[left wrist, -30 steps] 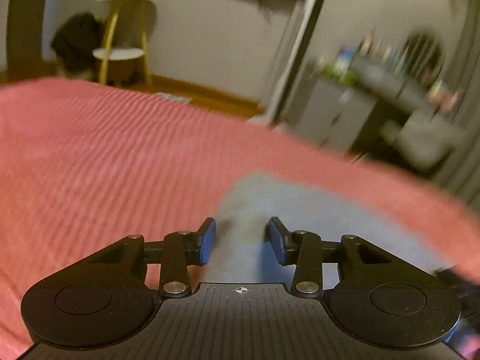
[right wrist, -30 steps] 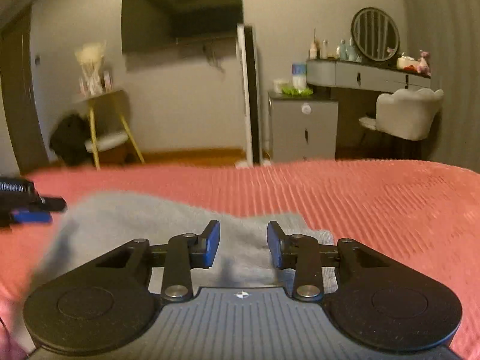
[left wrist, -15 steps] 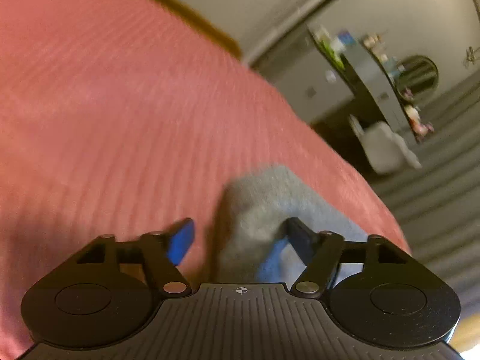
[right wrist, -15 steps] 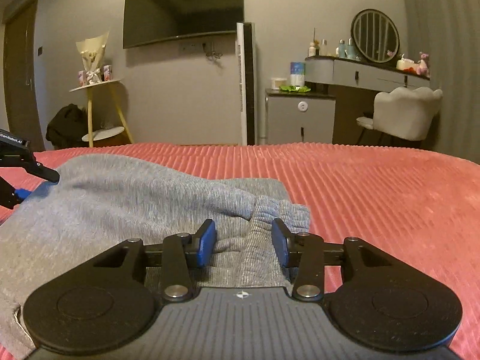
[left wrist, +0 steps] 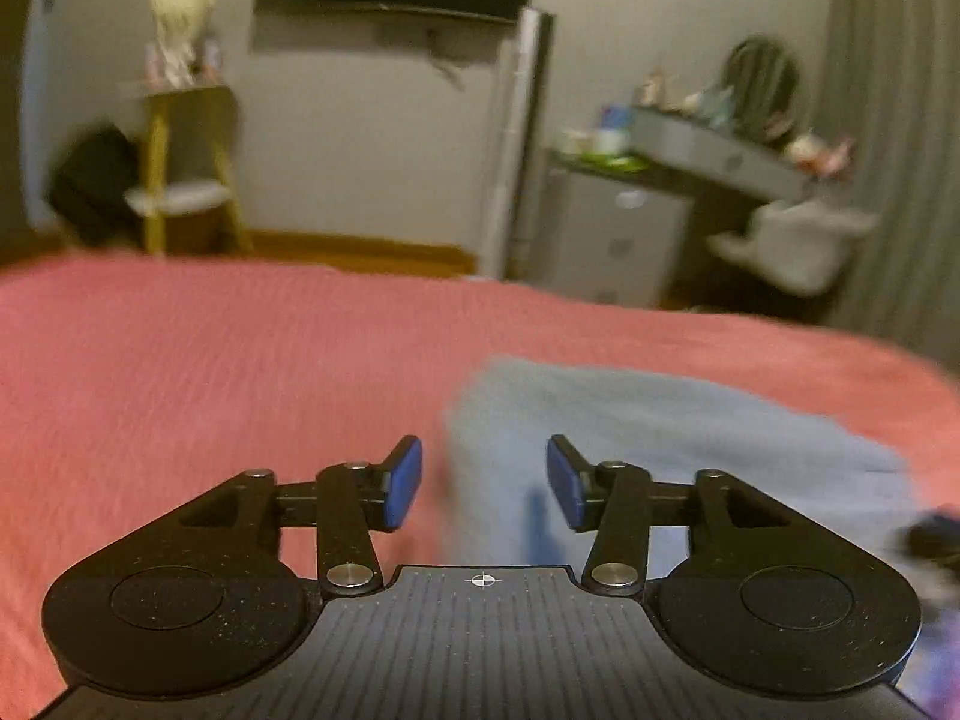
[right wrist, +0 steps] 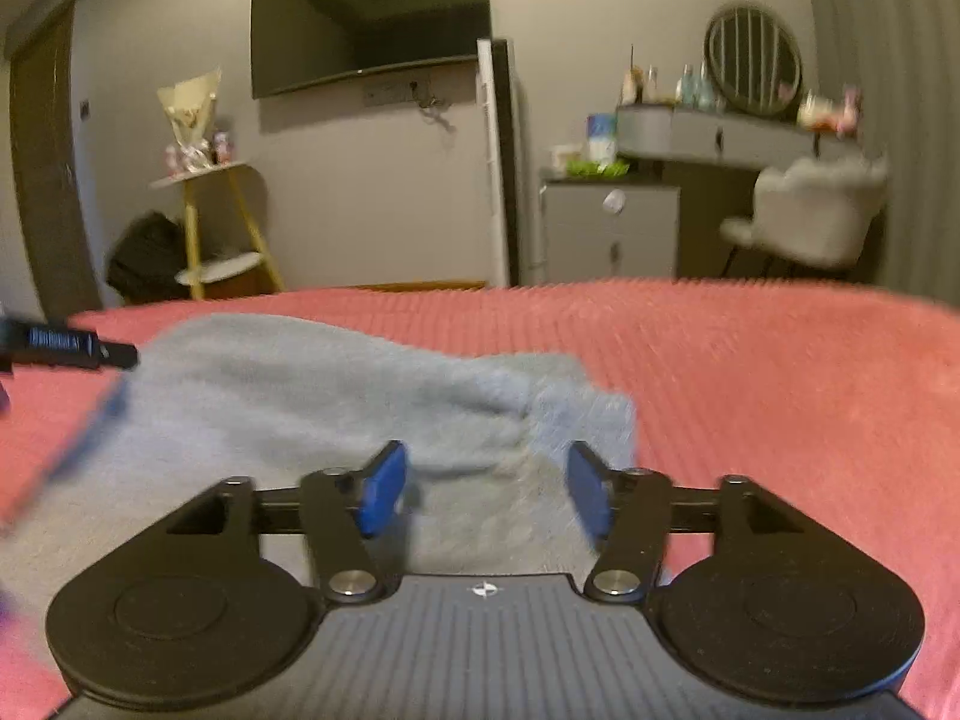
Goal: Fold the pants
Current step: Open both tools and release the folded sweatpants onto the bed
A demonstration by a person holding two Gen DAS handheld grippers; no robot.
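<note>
Left gripper (left wrist: 483,483) hovering low over bedspread (left wrist: 210,384), blue pads (left wrist: 403,483) spread apart, holding nothing. Straddling left edge of grey pants (left wrist: 660,438) lying bunched on red ribbed cover. Right gripper (right wrist: 485,495) likewise gaping, pads (right wrist: 381,495) parted over rumpled cuff end of pants (right wrist: 312,408), clamping nothing. Showing up at left edge of right view: left gripper's dark tip (right wrist: 72,348), just beside cloth. Blurring throughout both views.

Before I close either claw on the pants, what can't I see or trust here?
- Pants near edge: right wrist view, hidden behind the right claw body.
- Pants folds and seams: both views, motion blur.
- Left claw: in its own view, whether it touches the cloth is unclear.
- Bedspread near part: cut off by the frame.
</note>
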